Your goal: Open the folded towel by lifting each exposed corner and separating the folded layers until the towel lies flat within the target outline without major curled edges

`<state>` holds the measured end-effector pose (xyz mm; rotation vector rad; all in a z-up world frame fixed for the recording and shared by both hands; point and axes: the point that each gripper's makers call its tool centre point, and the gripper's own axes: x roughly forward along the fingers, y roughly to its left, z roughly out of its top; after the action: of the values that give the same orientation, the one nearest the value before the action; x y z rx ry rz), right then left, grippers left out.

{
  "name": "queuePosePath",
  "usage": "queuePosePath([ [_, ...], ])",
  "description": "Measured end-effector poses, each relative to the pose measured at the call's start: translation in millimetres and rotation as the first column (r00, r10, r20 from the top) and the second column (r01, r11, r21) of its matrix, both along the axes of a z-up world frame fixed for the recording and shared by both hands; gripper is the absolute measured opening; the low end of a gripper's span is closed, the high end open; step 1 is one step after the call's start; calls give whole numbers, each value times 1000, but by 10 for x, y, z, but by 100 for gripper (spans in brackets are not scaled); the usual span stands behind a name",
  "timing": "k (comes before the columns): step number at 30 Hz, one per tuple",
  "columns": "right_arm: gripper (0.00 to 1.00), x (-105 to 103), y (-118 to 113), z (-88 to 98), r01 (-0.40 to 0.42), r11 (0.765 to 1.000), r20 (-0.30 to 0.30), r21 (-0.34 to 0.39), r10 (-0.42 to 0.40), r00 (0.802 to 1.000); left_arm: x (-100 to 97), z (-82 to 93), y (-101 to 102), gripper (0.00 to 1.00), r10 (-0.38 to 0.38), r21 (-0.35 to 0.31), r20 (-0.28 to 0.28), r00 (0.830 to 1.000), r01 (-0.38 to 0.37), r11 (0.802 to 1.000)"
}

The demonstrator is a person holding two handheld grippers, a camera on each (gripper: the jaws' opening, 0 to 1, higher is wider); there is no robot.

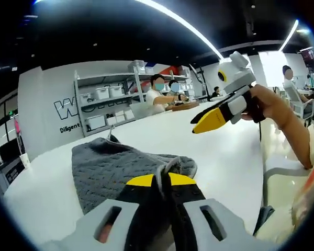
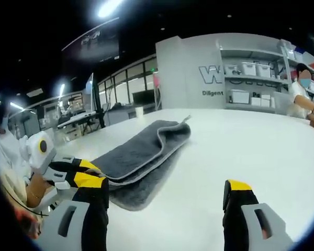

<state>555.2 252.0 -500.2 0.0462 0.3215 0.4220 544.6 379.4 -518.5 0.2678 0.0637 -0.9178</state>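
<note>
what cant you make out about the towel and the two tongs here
- Left gripper view: the near edge of the grey towel is hidden behind the left tongs, shut on it, so the corner held can't be told.
- Right gripper view: the towel's underside and layer count are hidden by the top fold.
- Right gripper view: no target outline can be made out on the white table.
- Left gripper view: the right tongs show side-on; the gap can't be judged there.

A large white table (image 2: 240, 157) carries the things. On it lies a grey towel (image 2: 141, 151), folded in layers, near the table's near edge.
</note>
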Motion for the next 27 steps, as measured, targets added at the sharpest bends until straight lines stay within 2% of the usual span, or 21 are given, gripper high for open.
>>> queuePosePath([
  [12, 90, 4, -7, 4, 0, 1000, 1, -2, 0, 1000, 20, 61, 17, 4, 15, -71, -79, 997, -20, 997],
  [18, 90, 3, 0, -19, -4, 1000, -5, -11, 4, 1000, 76, 132, 73, 4, 37, -132, -92, 995, -49, 990],
  [22, 90, -6, 9, -26, -6, 1000, -7, -11, 6, 1000, 163, 240, 167, 4, 80, -197, -101, 992, -98, 975],
  [27, 90, -6, 7, -39, -6, 1000, -12, -12, 6, 1000, 310, 369, 343, 4, 124, -302, -162, 979, -169, 938],
])
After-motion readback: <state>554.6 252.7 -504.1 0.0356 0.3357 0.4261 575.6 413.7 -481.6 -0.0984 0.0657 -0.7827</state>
